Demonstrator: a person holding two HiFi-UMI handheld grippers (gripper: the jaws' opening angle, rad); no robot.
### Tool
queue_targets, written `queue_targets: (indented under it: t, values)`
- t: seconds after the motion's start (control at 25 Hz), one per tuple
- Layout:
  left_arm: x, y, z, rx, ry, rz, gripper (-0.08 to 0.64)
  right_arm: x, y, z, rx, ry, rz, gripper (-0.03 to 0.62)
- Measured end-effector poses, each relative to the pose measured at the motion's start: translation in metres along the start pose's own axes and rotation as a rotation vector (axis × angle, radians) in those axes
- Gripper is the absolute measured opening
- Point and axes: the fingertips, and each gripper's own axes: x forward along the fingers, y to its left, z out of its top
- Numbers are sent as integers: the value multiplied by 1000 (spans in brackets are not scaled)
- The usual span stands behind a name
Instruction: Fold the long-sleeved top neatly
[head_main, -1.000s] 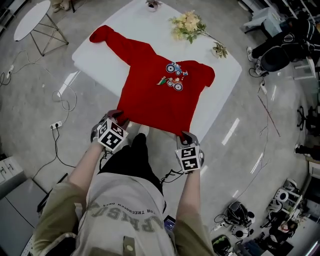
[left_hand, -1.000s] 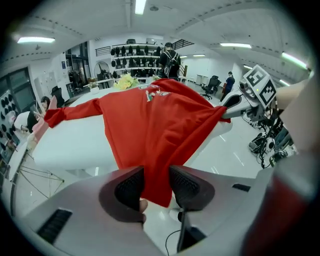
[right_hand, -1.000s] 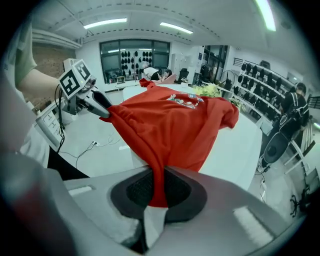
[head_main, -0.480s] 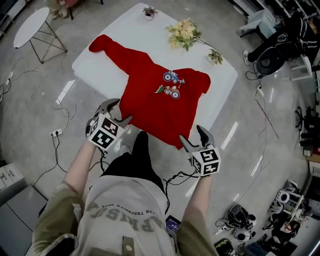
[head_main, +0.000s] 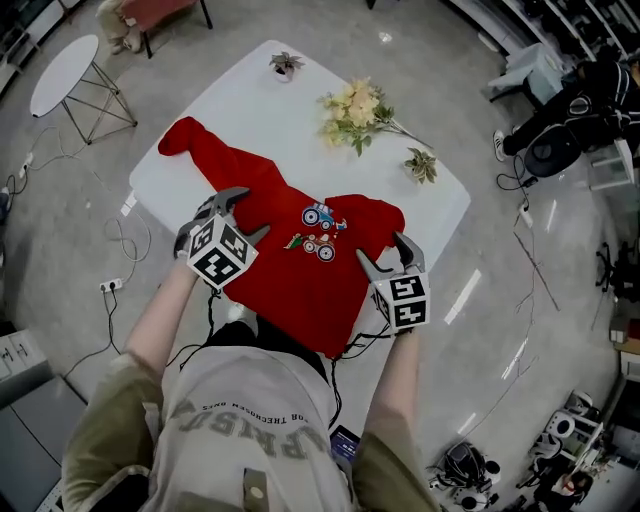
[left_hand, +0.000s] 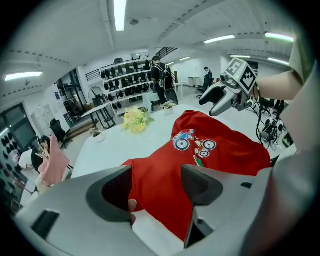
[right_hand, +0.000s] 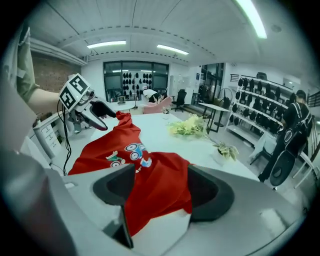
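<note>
Red top (head_main: 300, 280) lay flat on white table (head_main: 240, 100), centre frame, print side up. One sleeve stretched toward upper left, hem at near table edge by person's body. Left gripper (head_main: 248, 212) over top's left part; jaws spread wide, had just been opening, nothing pinched, only cloth seen beyond gap. Right gripper (head_main: 381, 250) at top's right edge; jaws likewise spread, just been opening, empty. Flowers (head_main: 350, 105) upper centre on table, apart from top.
</note>
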Motion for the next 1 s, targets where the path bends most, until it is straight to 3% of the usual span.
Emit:
queue_targets:
  t: [0.2,0.44,0.68,0.84,0.92,1.0]
  values:
    - [33,6,15,19,47,-20,307,51,-22,15,-103,54,44,331]
    - [59,38,25,89,118,4,305,82,-31,11,-104,123,89,330]
    - [101,72,25,234,244,-29,270,100,-37,-7,-114,216,75,317]
    - [128,75,11,418,373,-91,221,104,-33,-18,-133,280,79,242]
    - [136,71,2,467,420,-147,204,104,-31,-18,-136,293,78,190]
    - [138,65,-4,478,443,-203,125,102,-29,-16,-136,289,72,109]
